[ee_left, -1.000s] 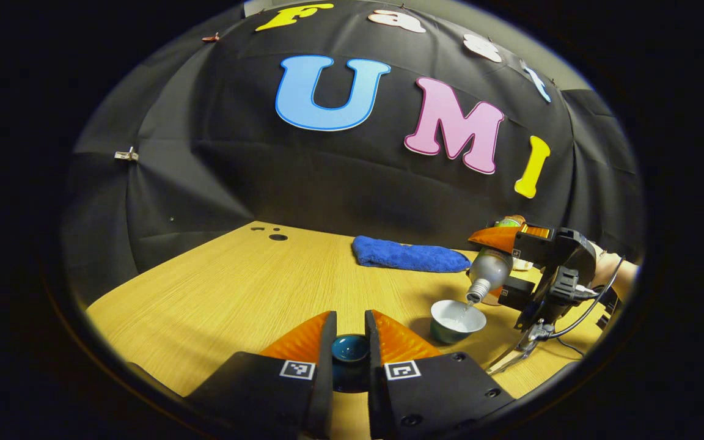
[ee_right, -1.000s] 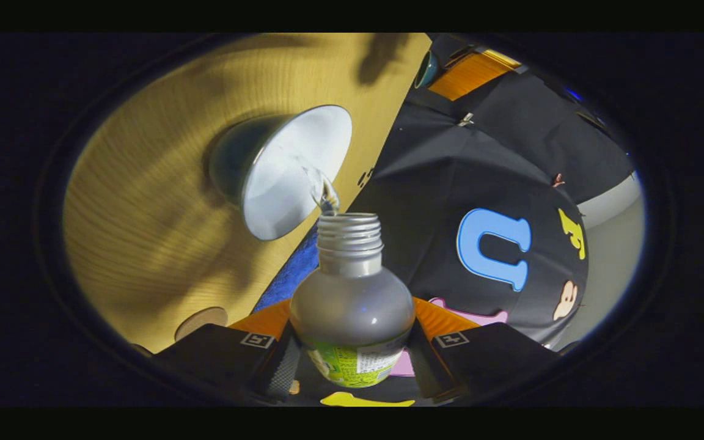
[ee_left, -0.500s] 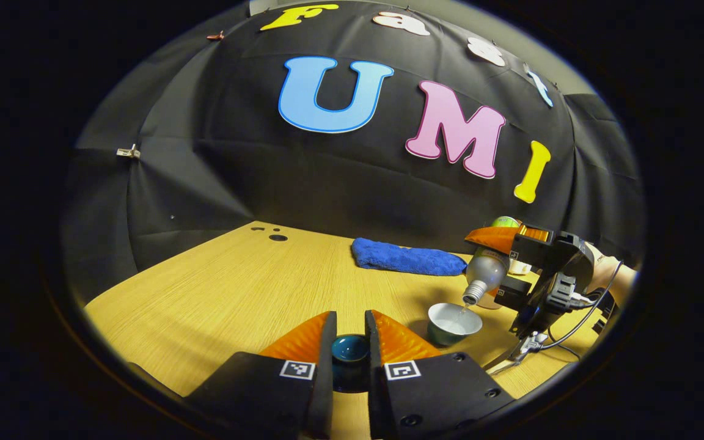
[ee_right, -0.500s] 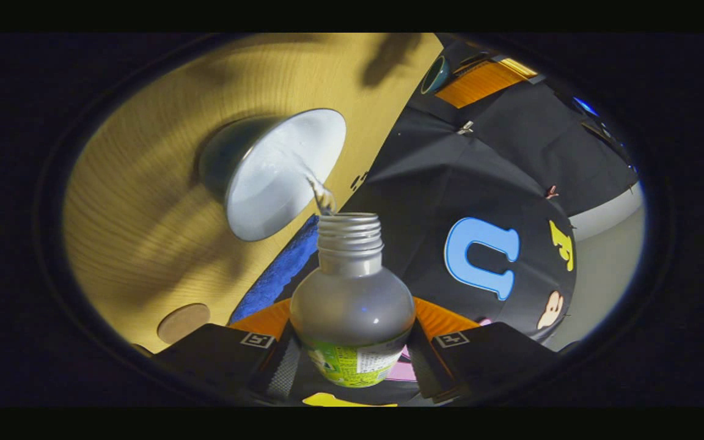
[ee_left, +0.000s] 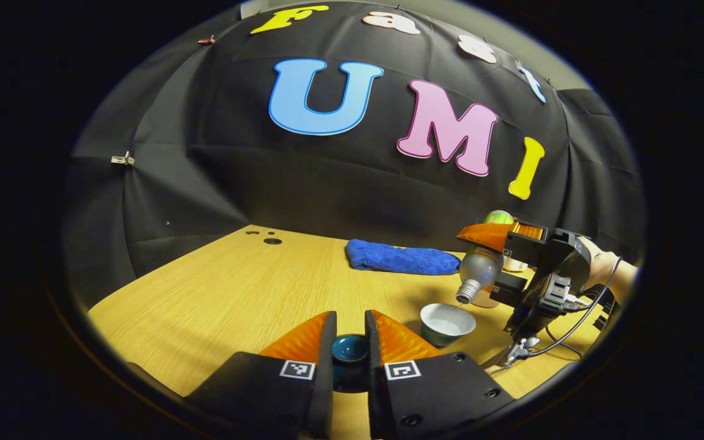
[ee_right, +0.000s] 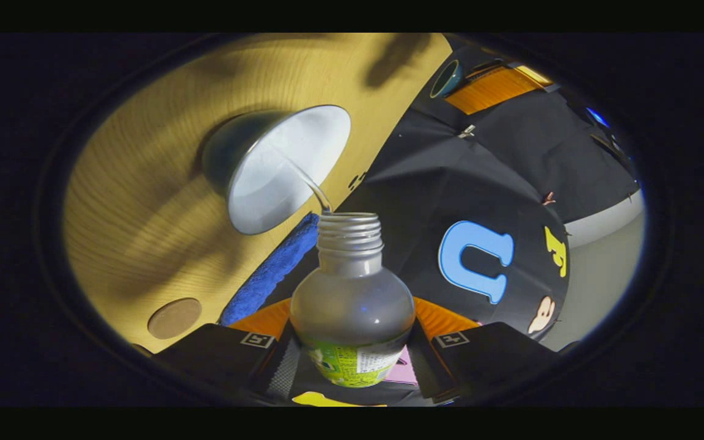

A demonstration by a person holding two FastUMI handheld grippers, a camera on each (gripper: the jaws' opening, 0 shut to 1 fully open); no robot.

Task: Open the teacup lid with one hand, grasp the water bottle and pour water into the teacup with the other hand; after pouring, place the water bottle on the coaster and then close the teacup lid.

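Note:
My left gripper (ee_left: 350,339) is shut on the dark teal teacup lid (ee_left: 350,349), held just above the wooden table. To its right stands the uncovered teacup (ee_left: 447,322), white inside. My right gripper (ee_left: 491,244) holds the clear water bottle (ee_left: 478,270) tilted mouth-down over the cup. In the right gripper view the bottle (ee_right: 352,305) sits between the fingers of my right gripper (ee_right: 352,330), and a thin stream of water runs from its mouth into the teacup (ee_right: 278,168). The round cork coaster (ee_right: 174,318) lies on the table near the cup. The left gripper with the lid (ee_right: 448,77) shows far off.
A folded blue towel (ee_left: 401,260) lies at the back of the table, behind the cup. A hand and sleeve (ee_left: 608,275) hold the right gripper, with a cable (ee_left: 563,339) hanging below it. Small holes (ee_left: 272,241) mark the table's far left corner.
The right gripper has lifted slightly with the bottle, which stays tilted and still pours a thin stream. The left gripper keeps hold of the lid, barely shifted.

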